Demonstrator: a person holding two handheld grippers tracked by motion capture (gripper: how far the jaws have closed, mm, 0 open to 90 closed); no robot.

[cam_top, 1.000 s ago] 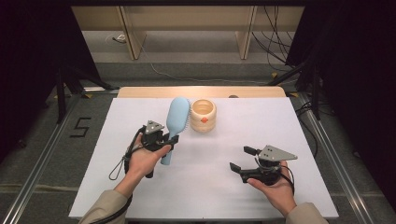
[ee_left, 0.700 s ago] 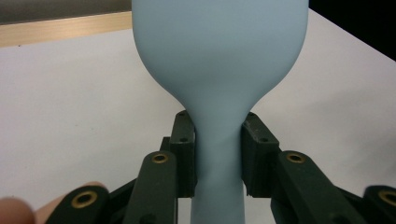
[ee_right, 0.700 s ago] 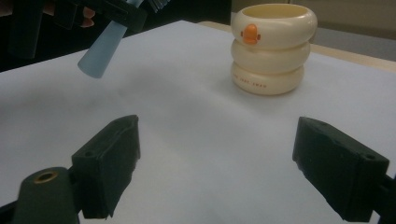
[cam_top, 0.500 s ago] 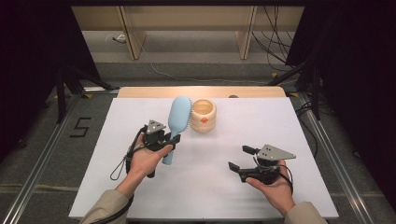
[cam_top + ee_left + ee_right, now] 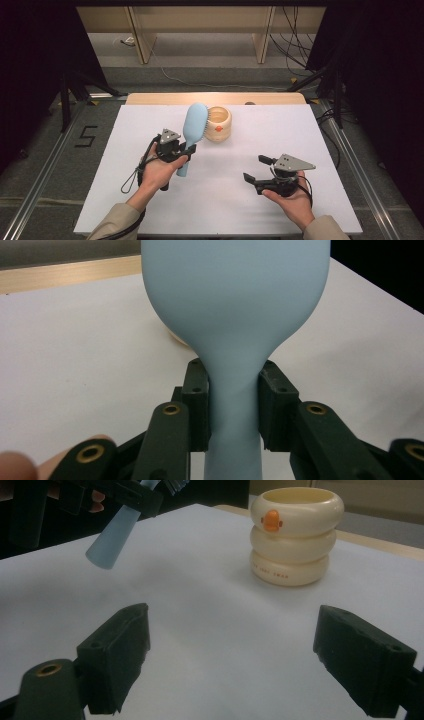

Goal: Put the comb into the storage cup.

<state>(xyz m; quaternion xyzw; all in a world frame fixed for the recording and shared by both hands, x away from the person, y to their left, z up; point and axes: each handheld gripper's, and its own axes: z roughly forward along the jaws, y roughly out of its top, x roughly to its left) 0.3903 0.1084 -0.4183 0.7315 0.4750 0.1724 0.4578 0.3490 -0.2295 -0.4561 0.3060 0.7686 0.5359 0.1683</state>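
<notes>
The hairbrush (image 5: 192, 132) is pinched at its neck by the left hand-held gripper (image 5: 187, 149), both pads (image 5: 197, 405) pressed against the light blue handle. The brush is held clear of the table (image 5: 325, 145), its head pointing toward 12 o'clock and its handle end toward 6 o'clock. A cream ringed cup (image 5: 219, 123) stands upright just beside the brush head, at 3 o'clock from it. The right hand-held gripper (image 5: 255, 169) is held at 4 o'clock from the brush, well apart, jaws spread wide with nothing between them.
</notes>
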